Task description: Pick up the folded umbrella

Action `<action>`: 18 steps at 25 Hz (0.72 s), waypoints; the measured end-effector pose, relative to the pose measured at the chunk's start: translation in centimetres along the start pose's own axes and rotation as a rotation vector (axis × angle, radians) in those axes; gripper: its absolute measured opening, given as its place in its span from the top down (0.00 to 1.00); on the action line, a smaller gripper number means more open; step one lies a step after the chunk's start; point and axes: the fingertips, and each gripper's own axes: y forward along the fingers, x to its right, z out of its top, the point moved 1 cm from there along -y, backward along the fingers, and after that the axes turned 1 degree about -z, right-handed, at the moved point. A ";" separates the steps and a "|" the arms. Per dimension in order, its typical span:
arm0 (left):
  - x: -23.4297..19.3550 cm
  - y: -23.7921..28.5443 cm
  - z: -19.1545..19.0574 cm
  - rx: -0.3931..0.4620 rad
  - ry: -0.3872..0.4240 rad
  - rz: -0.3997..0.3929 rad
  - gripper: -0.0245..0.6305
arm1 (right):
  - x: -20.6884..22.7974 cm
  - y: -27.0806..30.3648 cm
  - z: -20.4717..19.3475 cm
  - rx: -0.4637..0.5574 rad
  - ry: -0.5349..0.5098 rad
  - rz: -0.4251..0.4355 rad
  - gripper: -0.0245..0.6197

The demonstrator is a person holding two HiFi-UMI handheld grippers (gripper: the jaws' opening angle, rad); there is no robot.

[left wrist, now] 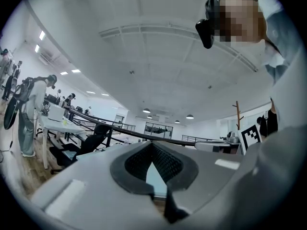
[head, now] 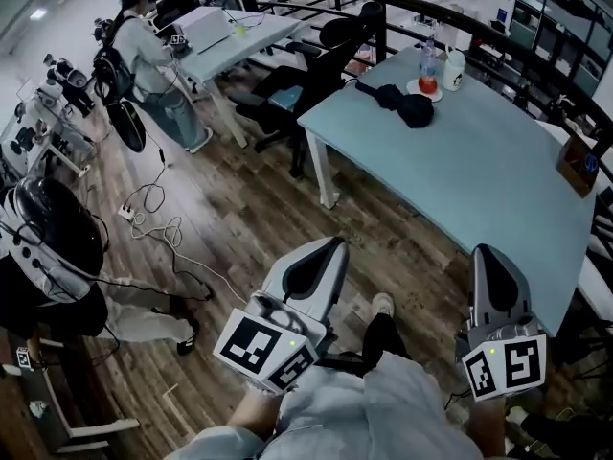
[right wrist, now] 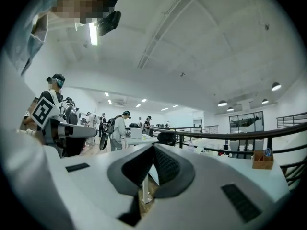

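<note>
**Both jaws closed and empty, umbrella well ahead on the table**

Left gripper (left wrist: 152, 146): jaws together at the tips, nothing between the pads. Right gripper (right wrist: 153, 150): the same, jaws together and empty. Both point level, out toward the table.

Head view: the folded umbrella (head: 400, 103) is a black bundle lying on the pale blue table (head: 479, 180), toward its far end. It is well apart from both grippers. From the left gripper it lies at about 1 o'clock, from the right at about 11 o'clock, so it sits roughly on the line between them. Its long axis runs 10 to 4 o'clock across the tabletop.

Just beside its 1 o'clock end stand a bottle (head: 428, 69) with red liquid and a white cup (head: 453, 70).

Judgement: reach not yet begun. Neither hand is plainly nearer. The left is over the wooden floor (head: 239, 218), the right at the table's near edge. Either must open and cross the umbrella's long axis, keeping clear of the bottle.
</note>
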 end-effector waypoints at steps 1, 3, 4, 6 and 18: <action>-0.4 0.0 0.1 0.003 0.002 0.013 0.96 | -0.2 0.6 0.0 0.001 0.003 0.015 0.96; -1.1 0.1 0.3 0.012 0.005 0.034 0.96 | -0.4 1.8 -0.1 0.000 0.006 0.041 0.96; -1.4 0.2 0.5 0.017 0.007 0.044 0.96 | -0.4 2.4 -0.2 0.000 0.007 0.054 0.96; -2.3 0.5 0.7 0.025 0.011 0.070 0.96 | -0.5 3.8 -0.3 0.001 0.007 0.084 0.96; -6.7 6.2 2.2 0.050 0.023 0.183 0.96 | 2.5 12.8 -0.4 -0.006 0.006 0.197 0.96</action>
